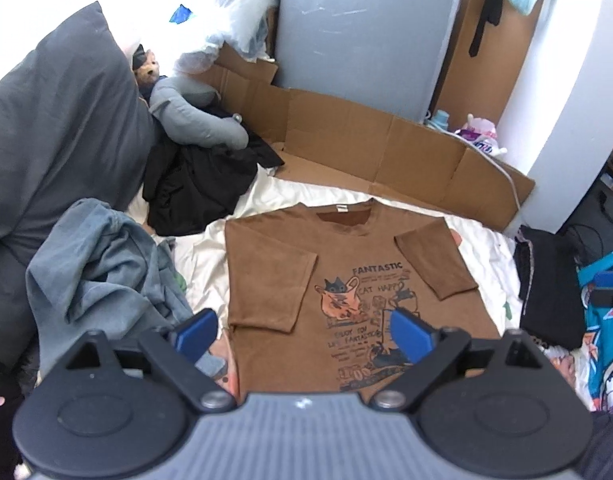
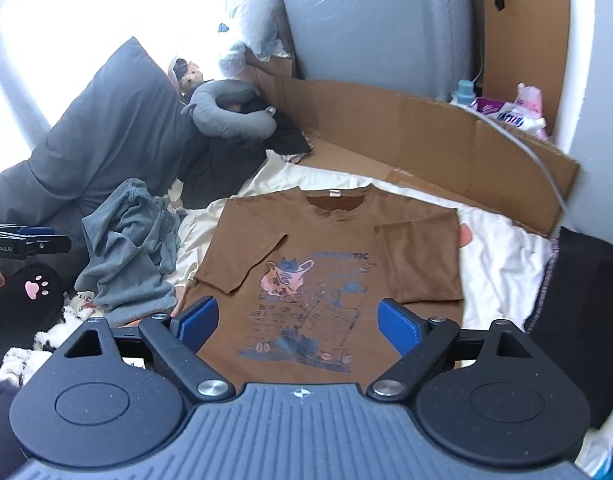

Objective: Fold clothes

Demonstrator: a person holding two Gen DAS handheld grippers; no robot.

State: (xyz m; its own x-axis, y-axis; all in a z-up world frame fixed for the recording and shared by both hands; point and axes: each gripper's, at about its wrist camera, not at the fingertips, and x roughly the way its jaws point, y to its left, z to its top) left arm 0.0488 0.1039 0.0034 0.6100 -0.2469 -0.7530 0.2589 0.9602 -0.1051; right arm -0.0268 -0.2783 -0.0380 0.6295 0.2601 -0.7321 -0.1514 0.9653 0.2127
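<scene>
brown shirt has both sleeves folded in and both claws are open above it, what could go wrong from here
1. The folded sleeves lie loose on the brown shirt; a bottom-hem lift may flip them open.
2. The grey-blue garment is heaped beside the shirt's edge, so the left claw might snag it.
3. The sheet could bunch underneath.

Blown-out daylight upper left, fisheye-warped edges

Both wrist cameras look steeply down, sharing the brown shirt [image 1: 346, 280].

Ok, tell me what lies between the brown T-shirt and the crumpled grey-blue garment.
Only a bare strip of cream sheet separates the brown T-shirt from the grey-blue garment; the left wrist view shows it best.
</scene>
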